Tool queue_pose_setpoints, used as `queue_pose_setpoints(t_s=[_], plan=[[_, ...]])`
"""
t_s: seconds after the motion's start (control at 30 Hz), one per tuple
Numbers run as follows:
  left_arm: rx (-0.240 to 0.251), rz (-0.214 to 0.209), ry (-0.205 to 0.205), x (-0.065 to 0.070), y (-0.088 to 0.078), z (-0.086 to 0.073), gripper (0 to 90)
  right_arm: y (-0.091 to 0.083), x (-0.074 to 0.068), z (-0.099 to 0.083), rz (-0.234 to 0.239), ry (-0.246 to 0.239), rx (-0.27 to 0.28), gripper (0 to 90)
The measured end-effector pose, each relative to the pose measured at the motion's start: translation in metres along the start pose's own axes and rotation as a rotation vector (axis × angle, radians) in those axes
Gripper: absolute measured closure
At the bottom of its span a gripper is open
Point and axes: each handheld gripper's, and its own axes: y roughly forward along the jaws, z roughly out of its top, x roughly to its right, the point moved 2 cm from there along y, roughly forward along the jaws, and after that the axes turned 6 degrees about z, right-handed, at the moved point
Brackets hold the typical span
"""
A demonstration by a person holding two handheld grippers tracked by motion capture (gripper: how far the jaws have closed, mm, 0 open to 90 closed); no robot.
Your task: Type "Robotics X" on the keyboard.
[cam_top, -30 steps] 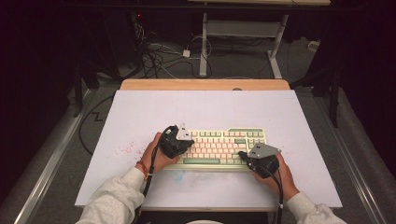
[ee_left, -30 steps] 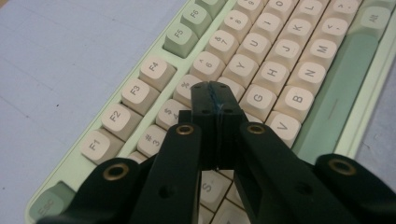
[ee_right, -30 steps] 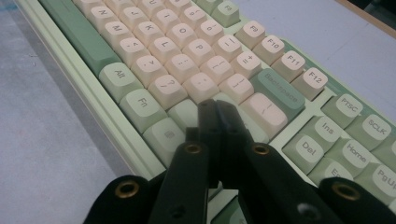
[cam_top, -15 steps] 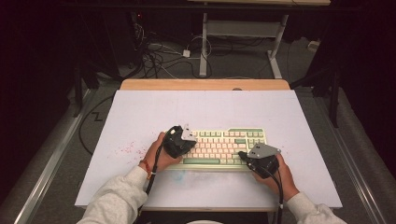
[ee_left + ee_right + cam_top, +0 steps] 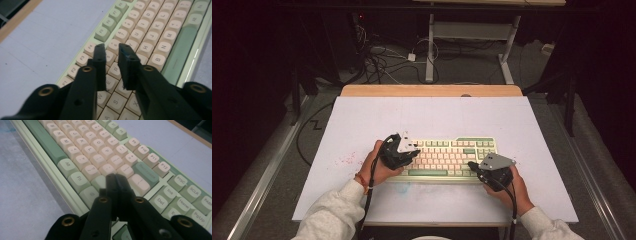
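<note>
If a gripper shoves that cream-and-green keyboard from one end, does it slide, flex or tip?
The cream-and-green mechanical keyboard looks like a rigid slab, so it probably won't flex. It lies flat and low on the smooth white table sheet, so tipping seems unlikely; it would more likely slide, pivoting if pushed off-centre. The raised keycaps may depress or snag under contact.
</note>
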Motion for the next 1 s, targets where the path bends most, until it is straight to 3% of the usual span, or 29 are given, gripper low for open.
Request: queue_pose_setpoints(t_s=[0.1, 0.13, 0.27, 0.33, 0.57, 0.77, 1.0], plan=[[0.025, 0.007, 0.003, 0.0, -0.007, -0.002, 67.1, -0.003, -0.001, 0.002, 0.002, 0.0, 0.011, 90.0], [0.04, 0.037, 0.016, 0.0, -0.012, -0.005, 64.9, -0.004, -0.001, 0.002, 0.001, 0.004, 0.014, 90.0], [0.049, 0.083, 0.021, 0.0, -0.019, -0.013, 54.6, -0.006, -0.002, 0.004, 0.005, 0.002, 0.022, 90.0], [0.065, 0.113, 0.024, -0.001, -0.026, -0.023, 44.5, -0.007, -0.002, 0.005, 0.012, 0.0, 0.025, 90.0], [0.077, 0.127, 0.011, -0.002, -0.037, -0.043, 27.1, -0.008, -0.002, 0.008, 0.018, 0.001, 0.033, 90.0], [0.066, 0.151, -0.004, -0.001, -0.043, -0.062, 20.6, -0.007, -0.002, 0.013, 0.02, 0.003, 0.041, 90.0], [0.043, 0.165, -0.011, 0.004, -0.052, -0.083, 20.3, 0.001, -0.002, 0.021, 0.028, 0.01, 0.032, 90.0]])
